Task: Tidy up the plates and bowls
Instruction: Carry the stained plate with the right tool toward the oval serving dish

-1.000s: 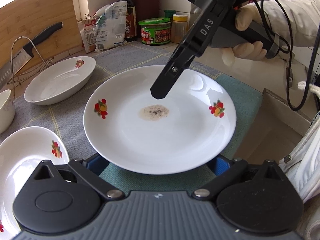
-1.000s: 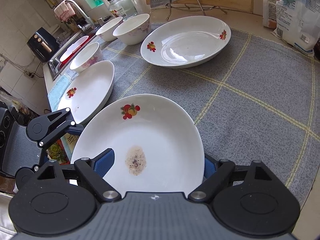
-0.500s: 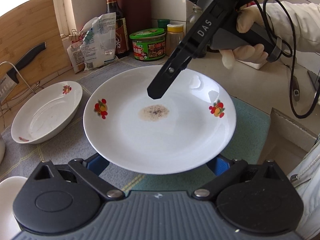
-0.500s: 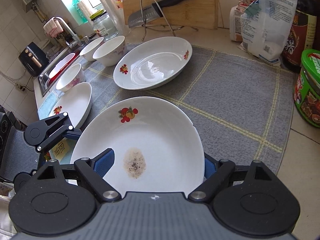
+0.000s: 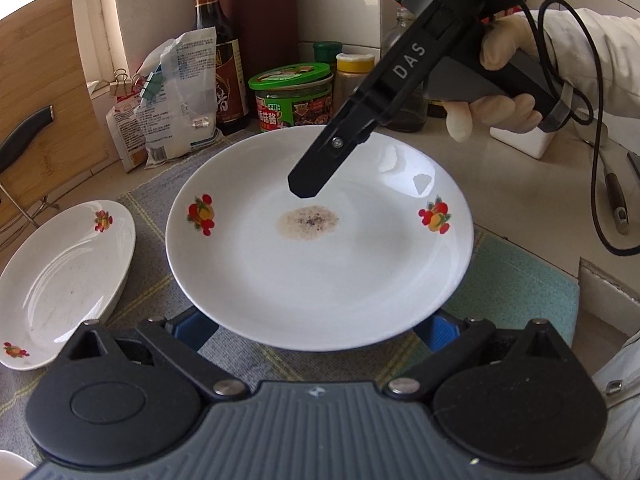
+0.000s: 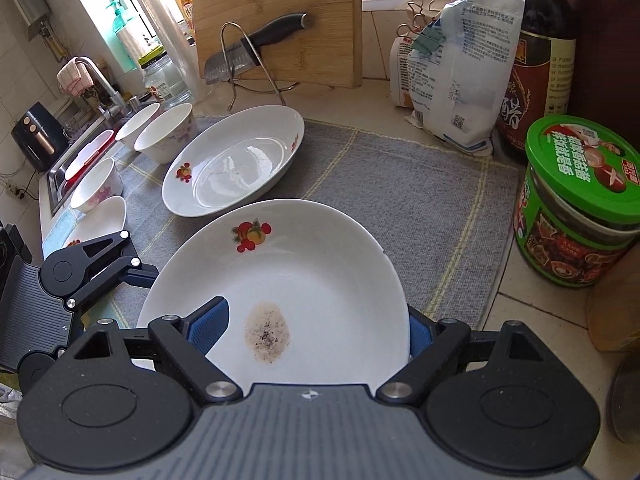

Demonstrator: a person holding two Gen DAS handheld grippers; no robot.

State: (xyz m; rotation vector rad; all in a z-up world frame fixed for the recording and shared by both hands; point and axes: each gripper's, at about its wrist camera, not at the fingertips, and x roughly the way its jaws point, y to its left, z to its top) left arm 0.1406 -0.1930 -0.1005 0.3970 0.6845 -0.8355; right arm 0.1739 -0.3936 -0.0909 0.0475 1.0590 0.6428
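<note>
Above grey mat (image 6: pixel 420 200), right tool (image 6: pixel 316 326) and left tool (image 5: pixel 316 326) both clamp stained plate (image 5: pixel 320 264) by opposite rims.

We cannot see where the left gripper (image 5: pixel 316 326) meets the soiled plate (image 5: pixel 320 280): the plate's rim covers its blue fingers (image 5: pixel 192 326). The oval dish (image 5: pixel 60 280) is cut by the left edge, and the jar (image 6: pixel 576 204) label is too small for us to read.

Bright window daylight, plate (image 5: pixel 320 240) glare, fisheye-bent edges.
</note>
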